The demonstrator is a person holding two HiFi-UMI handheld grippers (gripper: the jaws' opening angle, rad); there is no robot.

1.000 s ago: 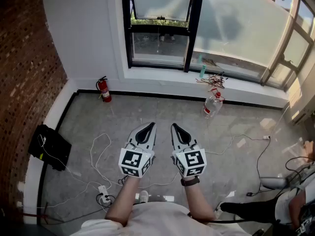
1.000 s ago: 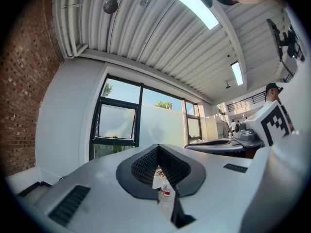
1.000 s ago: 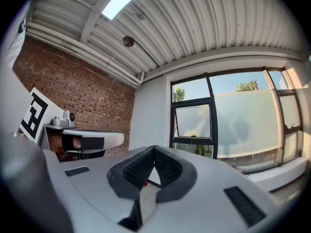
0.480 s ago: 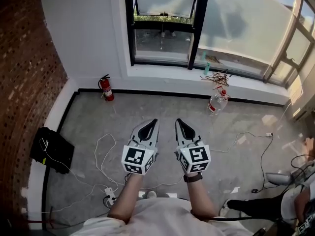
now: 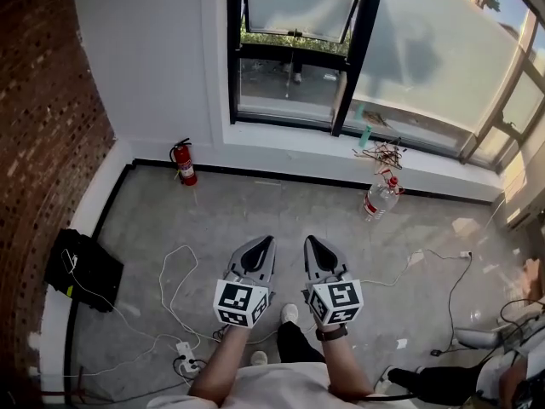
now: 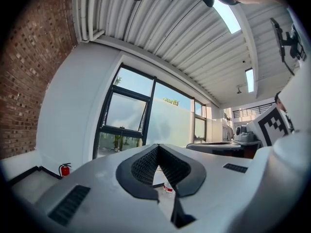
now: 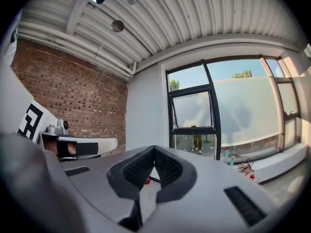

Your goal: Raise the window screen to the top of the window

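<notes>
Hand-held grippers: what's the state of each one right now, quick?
Left hand-held gripper: closed, holding nothing.
Right hand-held gripper: closed, holding nothing.

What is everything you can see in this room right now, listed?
black-framed glass window: one, black frame, ahead, upper pane tilted
red brick wall: one, red, left side
red fire extinguisher: one, red, on the floor left of the window
clear plastic bottle with red cap: one, clear, floor below the sill
tangle of thin wires: one, reddish-brown, on the sill
black bag: one, black, floor by the brick wall
white cables: several, white, across the floor
another person: one, dark trousers, lower right edge
left tongs: one, grey and black, shut, empty
right tongs: one, grey and black, shut, empty
</notes>
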